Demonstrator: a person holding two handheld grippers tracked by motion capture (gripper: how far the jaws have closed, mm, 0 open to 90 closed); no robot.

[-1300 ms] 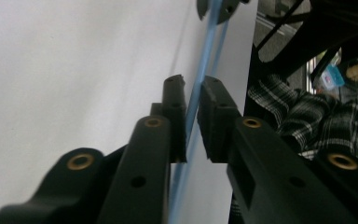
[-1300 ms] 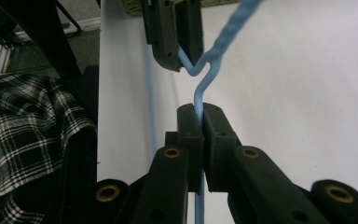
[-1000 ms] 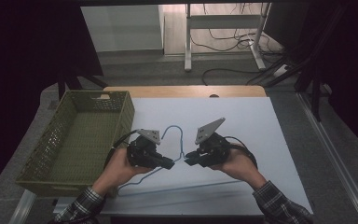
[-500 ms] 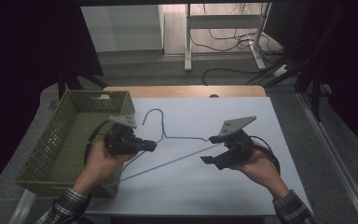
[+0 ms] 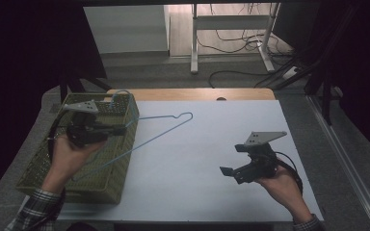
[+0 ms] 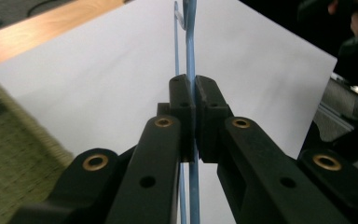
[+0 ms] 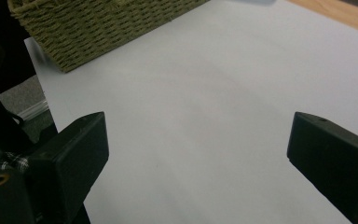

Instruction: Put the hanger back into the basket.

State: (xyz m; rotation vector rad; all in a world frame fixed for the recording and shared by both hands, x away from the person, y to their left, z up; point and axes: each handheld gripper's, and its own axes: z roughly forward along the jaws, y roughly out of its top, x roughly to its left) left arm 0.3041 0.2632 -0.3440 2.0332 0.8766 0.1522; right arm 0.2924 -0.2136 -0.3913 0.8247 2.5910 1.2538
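Blue wire hanger [image 5: 160,134] is held up above the table, one end over the green woven basket [image 5: 38,168] and its hook end [image 5: 185,115] reaching out over the white tabletop [image 5: 197,144]. Left gripper [image 5: 121,130] has jaws clamped tight on the wire; in the left gripper view the wire [image 6: 190,56] runs straight up btwn the closed jaws. Right gripper [image 5: 227,172] sits well apart on the right side, low over bare tabletop, jaws spread wide w/ nothing btwn them. Basket stands at the table's left edge.
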